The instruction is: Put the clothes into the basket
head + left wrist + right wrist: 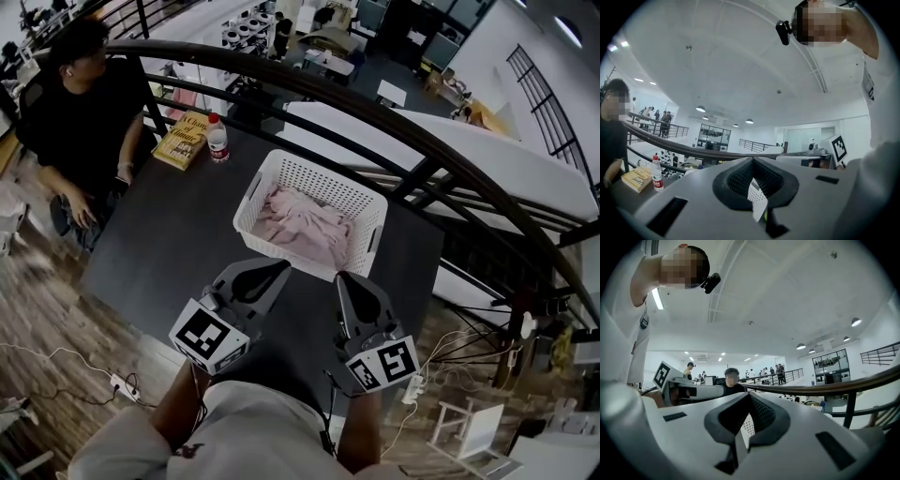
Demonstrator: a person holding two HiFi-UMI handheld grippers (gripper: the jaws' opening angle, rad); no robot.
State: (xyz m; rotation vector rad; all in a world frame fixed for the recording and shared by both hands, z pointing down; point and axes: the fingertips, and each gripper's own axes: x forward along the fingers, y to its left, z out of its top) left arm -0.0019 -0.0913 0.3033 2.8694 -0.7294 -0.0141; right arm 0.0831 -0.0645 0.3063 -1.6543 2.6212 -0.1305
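A white perforated basket (370,202) stands on the dark table (159,253) and holds pink clothes (300,225). My two grippers hover side by side over the table's near edge, just short of the basket, tips pointing at it. My left gripper (281,268) is shut with nothing in it, and so is my right gripper (342,278). In both gripper views the cameras tilt up toward the ceiling. There the left gripper's (752,161) and the right gripper's (749,397) jaws meet at their tips. A sliver of the basket (758,202) shows in the slot behind the tips.
A person in black (84,112) sits at the table's far left. A yellow book (184,139) and a water bottle (217,138) lie at the far left corner. A dark curved railing (394,127) runs behind the table. Cables and a power strip (122,384) lie on the wooden floor.
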